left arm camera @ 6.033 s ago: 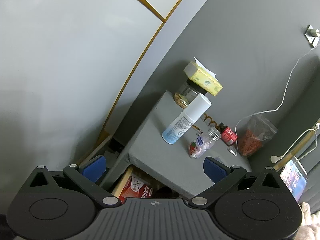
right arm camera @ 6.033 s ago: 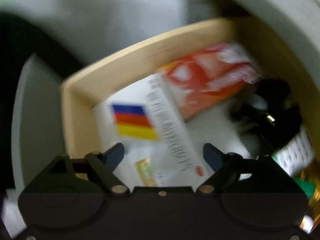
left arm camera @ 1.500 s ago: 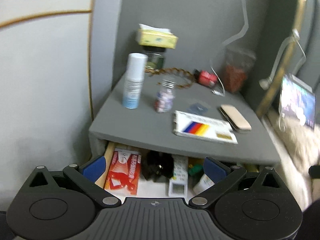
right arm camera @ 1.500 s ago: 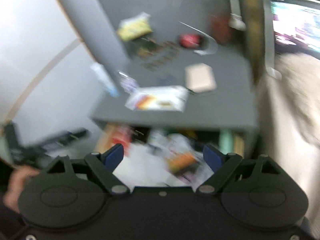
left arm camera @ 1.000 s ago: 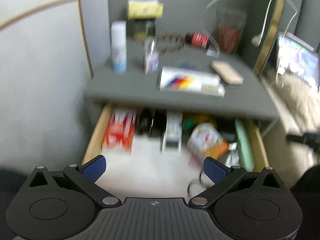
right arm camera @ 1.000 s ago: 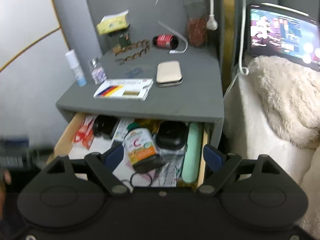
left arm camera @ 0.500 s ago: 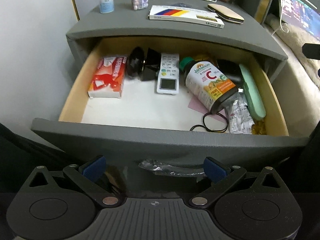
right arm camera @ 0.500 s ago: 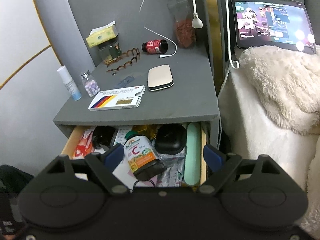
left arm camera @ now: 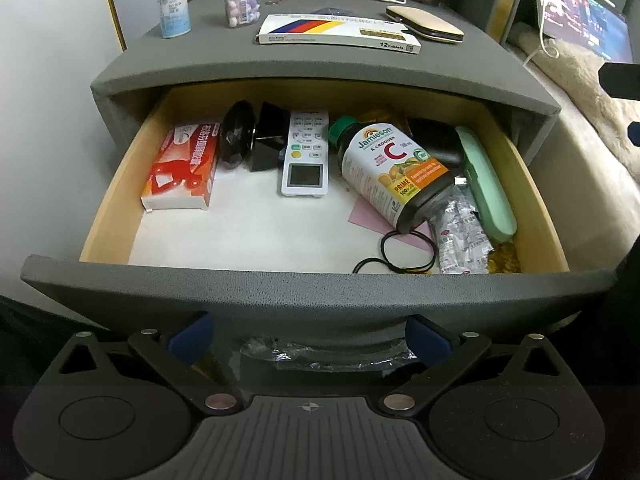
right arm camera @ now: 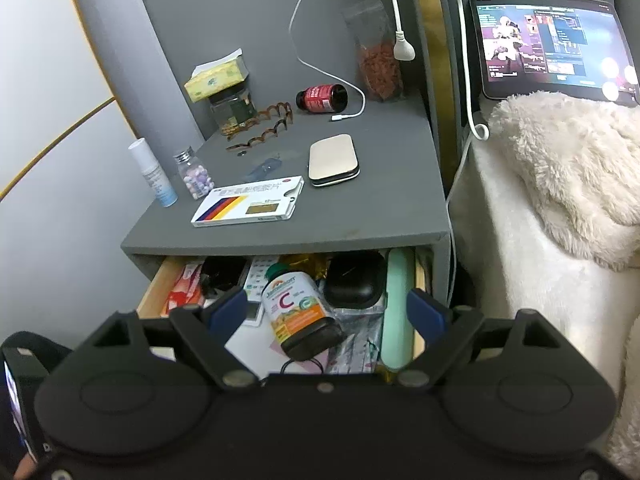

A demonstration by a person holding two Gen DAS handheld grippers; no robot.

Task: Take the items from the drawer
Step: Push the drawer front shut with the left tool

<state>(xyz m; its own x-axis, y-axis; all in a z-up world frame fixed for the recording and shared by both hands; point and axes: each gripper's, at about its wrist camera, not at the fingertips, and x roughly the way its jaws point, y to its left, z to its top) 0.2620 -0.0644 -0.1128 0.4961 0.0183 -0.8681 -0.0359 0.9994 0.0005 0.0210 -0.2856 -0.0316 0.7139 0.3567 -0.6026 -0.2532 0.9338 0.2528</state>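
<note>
Drawer [left arm camera: 312, 292] pulled out, both grippers empty

Through the left wrist camera, my left gripper [left arm camera: 308, 338] hangs agape at the drawer's front panel; inside lie a red box [left arm camera: 182, 166], white remote [left arm camera: 305, 154] and vitamin bottle [left arm camera: 394, 174]. From the right wrist, my right gripper [right arm camera: 326, 314] spreads wide over the drawer, bottle [right arm camera: 298, 312] beneath.
</note>
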